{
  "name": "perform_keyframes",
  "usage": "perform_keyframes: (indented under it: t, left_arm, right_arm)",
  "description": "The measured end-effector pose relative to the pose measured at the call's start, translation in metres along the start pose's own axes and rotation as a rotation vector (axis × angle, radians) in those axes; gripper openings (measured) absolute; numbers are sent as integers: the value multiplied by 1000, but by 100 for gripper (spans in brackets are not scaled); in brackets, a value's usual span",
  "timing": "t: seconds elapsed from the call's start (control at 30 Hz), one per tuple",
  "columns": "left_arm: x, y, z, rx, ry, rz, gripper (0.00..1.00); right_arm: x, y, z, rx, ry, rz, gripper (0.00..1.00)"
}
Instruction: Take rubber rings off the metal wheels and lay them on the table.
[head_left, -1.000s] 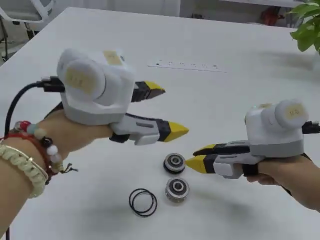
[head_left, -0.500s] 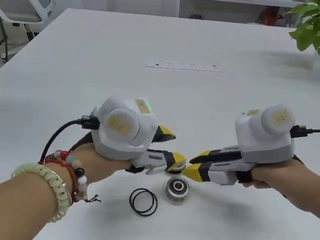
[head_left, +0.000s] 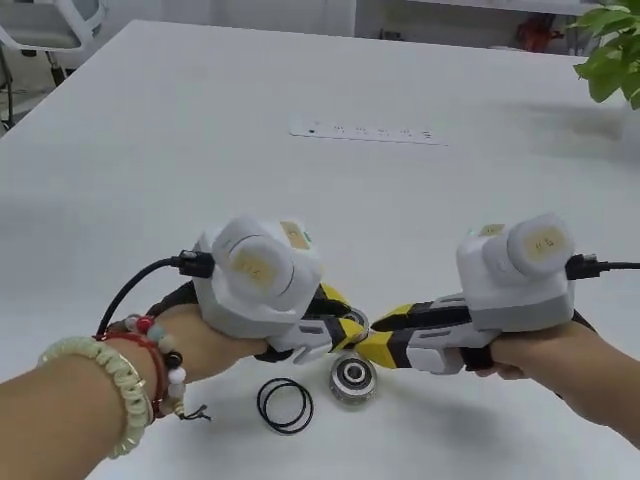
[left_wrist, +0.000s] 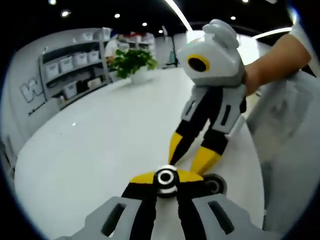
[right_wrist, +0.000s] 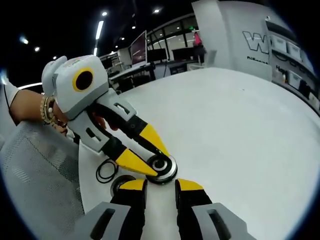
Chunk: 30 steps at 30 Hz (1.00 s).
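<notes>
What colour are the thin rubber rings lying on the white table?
The thin rubber rings are black; the head view shows them best.

- In the head view, the left gripper (head_left: 345, 318) tips cover most of the held wheel (head_left: 356, 320); I can't make out its rim.
- In the right gripper view, the other wheel (right_wrist: 121, 183) sits half behind the right gripper (right_wrist: 161, 184).
- The picture's edge cuts the plant (head_left: 610, 50).
- The socket strip (head_left: 365, 131) markings are too small for me to read.

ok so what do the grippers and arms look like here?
Both alike: left gripper and right gripper have white-grey bodies, black jaws tipped yellow, and a black cable from each. The left wrist wears beaded bracelets, pale green and red.
</notes>
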<state>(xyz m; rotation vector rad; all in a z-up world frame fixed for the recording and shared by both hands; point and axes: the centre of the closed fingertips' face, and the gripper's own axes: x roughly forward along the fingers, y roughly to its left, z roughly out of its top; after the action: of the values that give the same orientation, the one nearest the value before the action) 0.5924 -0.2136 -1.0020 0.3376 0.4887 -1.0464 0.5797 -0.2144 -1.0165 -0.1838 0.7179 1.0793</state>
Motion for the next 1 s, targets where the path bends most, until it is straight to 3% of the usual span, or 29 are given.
perform_keyframes:
  t: [0.13, 0.3, 0.73, 1.0]
  left_arm:
    - [1, 0, -2, 35, 0, -3, 14]
    - [1, 0, -1, 32, 2, -1, 14]
    - [0, 2, -1, 32, -19, -1, 14]
    - [0, 2, 0, 31, -25, 2, 14]
  right_arm:
    - [2, 1, 3, 6, -16, 2, 20]
    - [4, -2, 1, -24, -18, -24, 20]
    - [3, 0, -1, -118, 0, -27, 13]
    - [3, -1, -2, -139, 12, -30, 10]
